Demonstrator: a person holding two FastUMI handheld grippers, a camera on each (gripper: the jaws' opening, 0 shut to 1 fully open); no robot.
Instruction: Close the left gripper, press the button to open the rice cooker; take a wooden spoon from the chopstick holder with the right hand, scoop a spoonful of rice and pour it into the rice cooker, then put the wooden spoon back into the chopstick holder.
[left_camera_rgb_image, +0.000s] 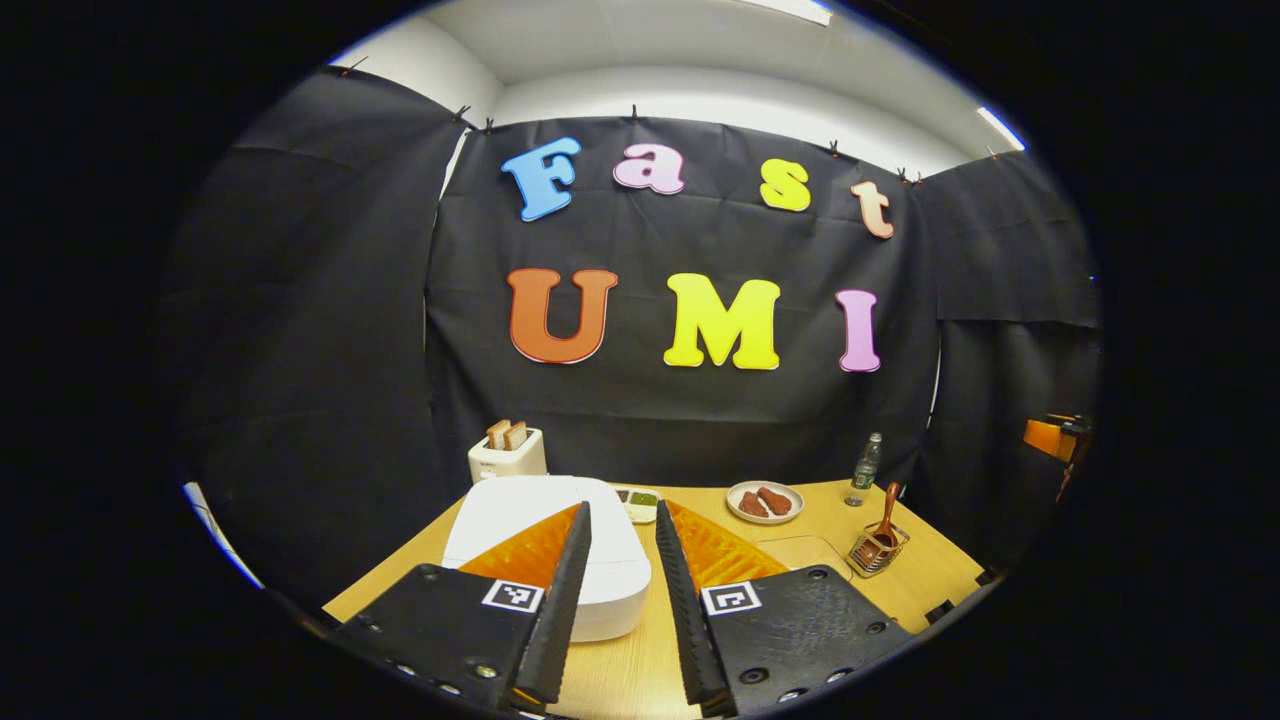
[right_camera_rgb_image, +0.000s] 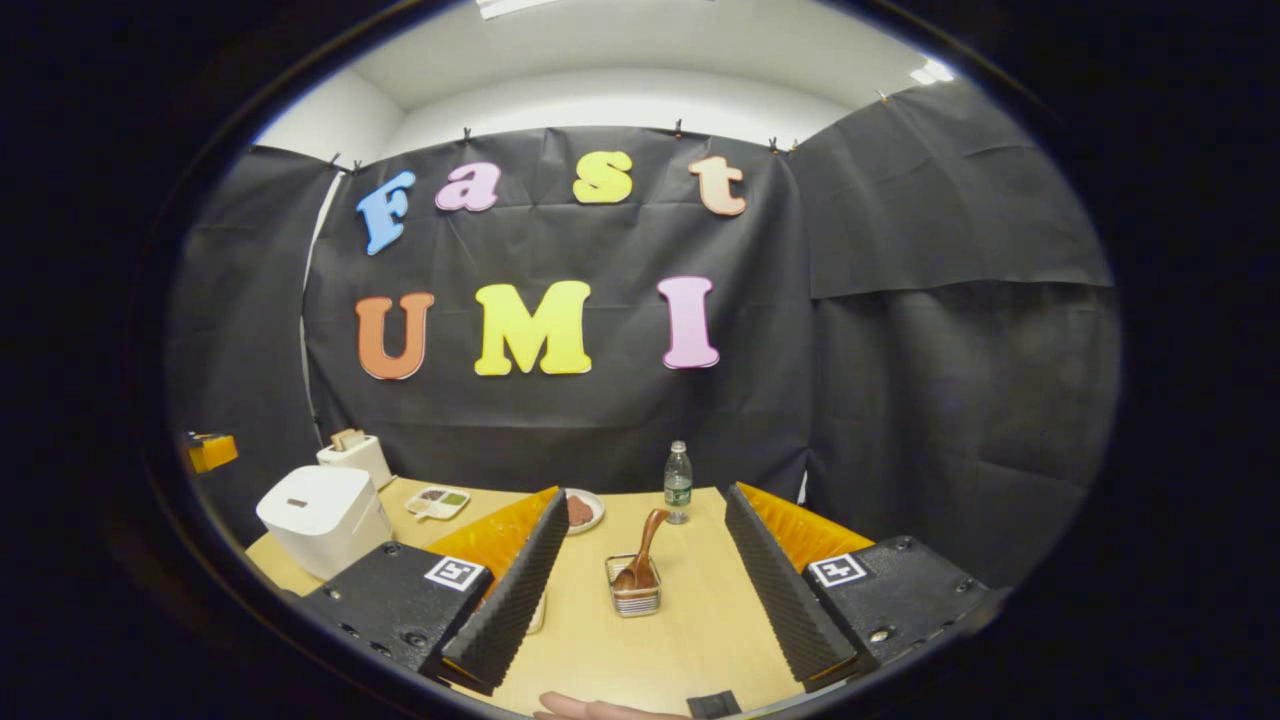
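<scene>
The white rice cooker (left_camera_rgb_image: 545, 540) stands on the wooden table (left_camera_rgb_image: 930, 575) with its lid down, right in front of my left gripper (left_camera_rgb_image: 622, 508). The left gripper's fingers are apart with a narrow gap and hold nothing. In the right gripper view the cooker (right_camera_rgb_image: 325, 515) is at the left. The wooden spoon (right_camera_rgb_image: 647, 548) leans upright in the wire chopstick holder (right_camera_rgb_image: 633, 595), straight ahead of my right gripper (right_camera_rgb_image: 645, 493), which is wide open and some way short of it. The spoon (left_camera_rgb_image: 886, 515) and holder (left_camera_rgb_image: 878, 552) also sit at the right in the left gripper view.
A toaster (left_camera_rgb_image: 507, 455) with bread stands behind the cooker. A small divided dish (left_camera_rgb_image: 638, 503), a plate of brown food (left_camera_rgb_image: 765, 502) and a bottle (left_camera_rgb_image: 866, 468) line the back of the table. A flat pale container (left_camera_rgb_image: 800, 550) lies beside the holder. A fingertip (right_camera_rgb_image: 590, 708) shows at the near edge.
</scene>
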